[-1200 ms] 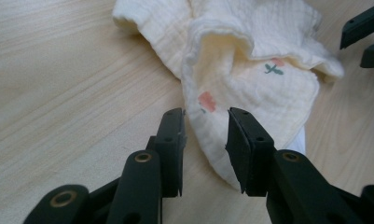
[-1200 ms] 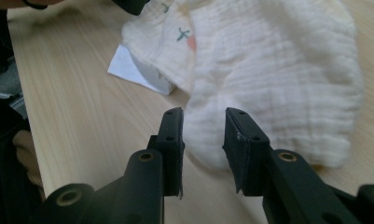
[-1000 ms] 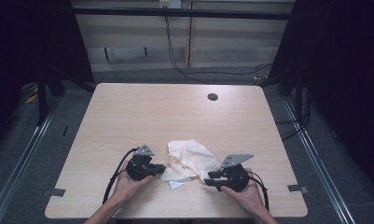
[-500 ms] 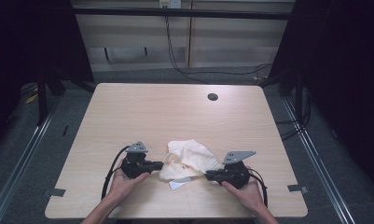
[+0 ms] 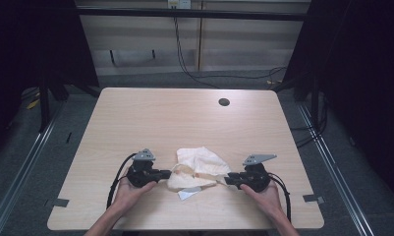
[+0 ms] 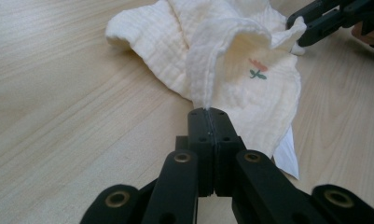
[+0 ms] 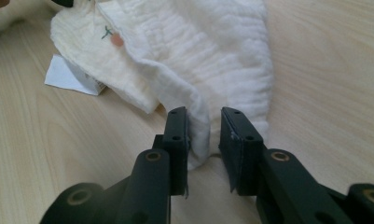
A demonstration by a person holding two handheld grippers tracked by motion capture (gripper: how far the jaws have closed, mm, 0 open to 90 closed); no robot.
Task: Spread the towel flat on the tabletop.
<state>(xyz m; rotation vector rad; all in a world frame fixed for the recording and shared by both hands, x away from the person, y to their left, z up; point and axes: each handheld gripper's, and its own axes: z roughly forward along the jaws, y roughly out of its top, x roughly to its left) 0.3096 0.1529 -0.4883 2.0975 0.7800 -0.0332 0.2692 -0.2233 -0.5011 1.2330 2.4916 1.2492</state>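
Cream muslin cloth [image 5: 197, 167] crumpled on tabletop [image 5: 184, 118], toward 6 o'clock. Left gripper [image 6: 208, 116] at cloth's 9 o'clock, fingers clamped on a fold. Right gripper [image 7: 205, 128] at 3 o'clock, fingers just reopening, parted around an edge.

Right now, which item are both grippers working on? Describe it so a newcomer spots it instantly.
On the light wooden table, look at the near edge, between the person's two hands. There lies a crumpled cream cloth of waffle-like weave. A small red and green flower print and a white label poking out beneath set it apart.
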